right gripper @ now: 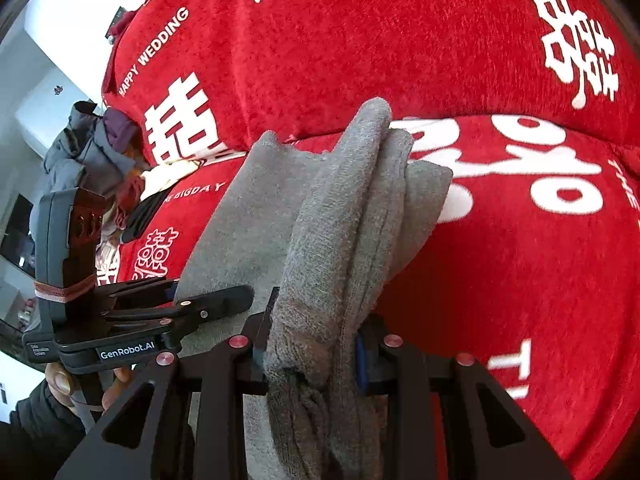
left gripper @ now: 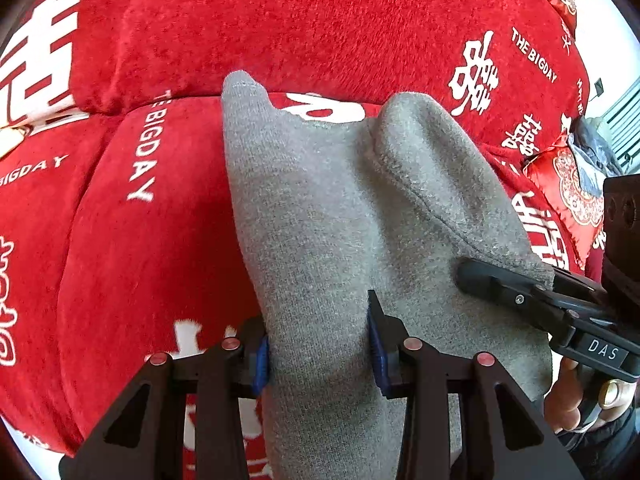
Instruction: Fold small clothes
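One red plush cover [left gripper: 328, 28] printed with white characters and "THE BIGDAY" fills the background of both views, draped over a cushioned seat; its edges run out of frame. One grey knit garment [left gripper: 320, 208] hangs in front of this cover, lifted off it and held at two places along its near edge; what kind of garment it is cannot be told, since its lower part is cut off at the bottom of both views. In the right wrist view the garment [right gripper: 340, 216] is bunched into several folded layers. At the cover's far end lies a heap of dark clothing [right gripper: 84, 148], partly hidden and hard to make out, and a red embroidered cushion [left gripper: 568, 188].

Two grippers are present. The left gripper [left gripper: 320, 354] is clamped on a broad fold of the garment, blue pads [left gripper: 378, 344] pressing its sides. The right gripper [right gripper: 310, 350] is clamped on the bunched layers, which hide most of its pads. Each gripper appears edge-on in the other's view, beside the garment, with the person's fingers [left gripper: 564, 404] on its handle.
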`<state>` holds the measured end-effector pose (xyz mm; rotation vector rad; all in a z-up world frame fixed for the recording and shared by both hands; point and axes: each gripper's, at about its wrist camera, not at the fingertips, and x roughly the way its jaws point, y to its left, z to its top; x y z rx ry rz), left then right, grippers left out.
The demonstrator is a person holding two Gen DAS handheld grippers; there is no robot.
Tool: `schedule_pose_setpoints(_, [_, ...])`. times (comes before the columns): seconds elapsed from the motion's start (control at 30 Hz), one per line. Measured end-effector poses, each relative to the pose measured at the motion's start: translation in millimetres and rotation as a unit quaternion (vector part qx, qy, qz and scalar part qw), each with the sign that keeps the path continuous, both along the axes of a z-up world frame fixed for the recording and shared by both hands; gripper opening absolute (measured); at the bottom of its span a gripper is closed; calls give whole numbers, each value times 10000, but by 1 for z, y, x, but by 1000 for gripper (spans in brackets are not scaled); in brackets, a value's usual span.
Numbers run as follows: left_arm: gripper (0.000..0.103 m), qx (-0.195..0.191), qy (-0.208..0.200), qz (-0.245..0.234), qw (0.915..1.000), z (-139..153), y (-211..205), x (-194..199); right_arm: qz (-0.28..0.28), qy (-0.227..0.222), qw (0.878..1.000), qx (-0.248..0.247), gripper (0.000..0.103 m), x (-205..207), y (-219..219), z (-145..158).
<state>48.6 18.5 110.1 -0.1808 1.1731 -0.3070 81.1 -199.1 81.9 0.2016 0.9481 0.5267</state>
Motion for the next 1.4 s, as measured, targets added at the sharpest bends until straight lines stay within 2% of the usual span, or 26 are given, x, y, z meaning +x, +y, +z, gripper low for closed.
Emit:
schedule_pose_setpoints(0.2, [41,-9,57,86,9999,-18,11,-21,6,-1,9998,-178,32,-22,14,-14])
schedule_pose_setpoints(0.33, [41,219,82,143,9996,-47,11,-30,-18,-82,9990,-449,32,-29,23,-36])
schedule_pose_setpoints(0.43, [50,203,-37,270,9994,-58,16,-37,-70,0,9978,-656,33,-29,22,-55])
schedule_pose_setpoints(0.47, [58,158,-39,342,9993,-59,19,-38,-119,55,9982,-585,34,-27,17,-58])
schedule_pose_setpoints(0.5, [69,143,19,447,9989,-61,23,-38,-149,131,9985,-503,40,-26,12,-58])
schedule_pose_setpoints(0.57, [83,269,51,615,9977,-63,27,-39,-247,374,9983,-359,49,-20,2,-61])
schedule_pose_setpoints(0.6, [83,272,61,661,9974,-63,30,-39,-326,471,9978,-348,55,-18,-3,-61])
schedule_pose_setpoints(0.7, [83,180,218,735,9969,-61,38,-42,-423,534,9971,-336,56,-20,-12,-54])
schedule_pose_setpoints(0.77, [83,167,207,819,9963,-53,46,-48,-434,458,9975,-331,56,-27,-19,-44])
schedule_pose_setpoints(0.87, [83,53,-20,904,9959,-33,60,-62,-343,169,9988,-307,57,-45,-24,-20])
schedule_pose_setpoints(0.97, [83,-126,-261,843,9960,-16,63,-70,141,-114,9996,-210,63,-62,-17,4])
schedule_pose_setpoints(1.03, [83,-145,-376,614,9973,-9,52,-72,631,-155,9978,-116,64,-69,-4,12])
schedule_pose_setpoints(1.1, [83,-156,-450,285,9985,-8,38,-75,999,-110,9949,-13,64,-72,5,10])
schedule_pose_setpoints(1.2, [83,-7,-409,182,9990,-17,28,-77,1296,299,9907,281,64,-70,5,-14])
schedule_pose_setpoints(1.3, [83,505,206,269,9981,-55,27,-69,1034,763,9914,261,63,-62,-9,-49])
schedule_pose_setpoints(1.33, [83,351,316,302,9984,-64,31,-69,958,812,9911,445,62,-62,-16,-56])
schedule_pose_setpoints(1.4, [83,-19,379,440,9983,-63,41,-70,860,906,9891,774,62,-62,-27,-56])
